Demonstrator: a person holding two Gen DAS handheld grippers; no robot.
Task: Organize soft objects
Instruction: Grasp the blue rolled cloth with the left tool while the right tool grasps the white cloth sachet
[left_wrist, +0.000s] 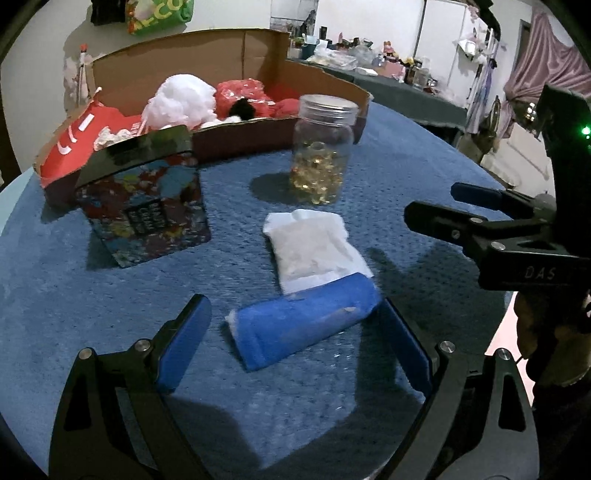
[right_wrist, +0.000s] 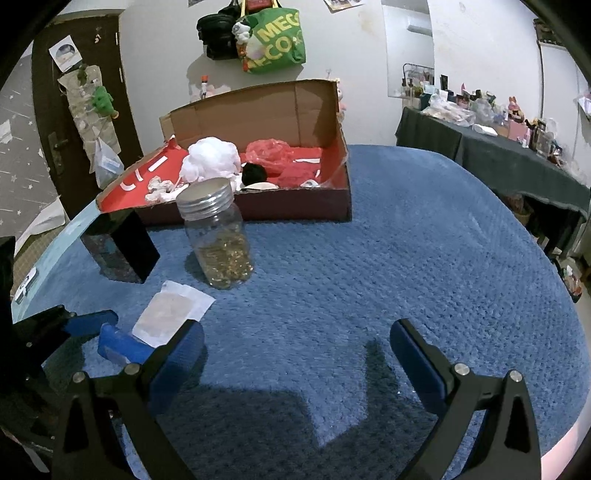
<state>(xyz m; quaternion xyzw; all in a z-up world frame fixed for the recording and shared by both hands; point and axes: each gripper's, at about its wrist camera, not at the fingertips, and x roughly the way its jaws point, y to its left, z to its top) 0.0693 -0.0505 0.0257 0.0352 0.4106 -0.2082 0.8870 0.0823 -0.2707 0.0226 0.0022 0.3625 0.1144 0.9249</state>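
A blue textured cloth (left_wrist: 110, 295) covers the table. Between the left gripper's (left_wrist: 295, 339) open fingers lies a blue roll (left_wrist: 303, 328); beyond it a white packet (left_wrist: 314, 251), clear jar (left_wrist: 321, 155), patterned box (left_wrist: 147, 206) and cardboard tray (left_wrist: 240, 140).

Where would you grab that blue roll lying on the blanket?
Probably across its middle. The blue roll lies on its side, slanting between the wide-open left gripper fingers, so coming down from above and closing on its long sides suits it. The white packet touches its far end.

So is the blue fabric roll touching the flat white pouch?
Touching. The left wrist view shows the blue fabric roll lying over the flat white pouch's near edge, no gap between.
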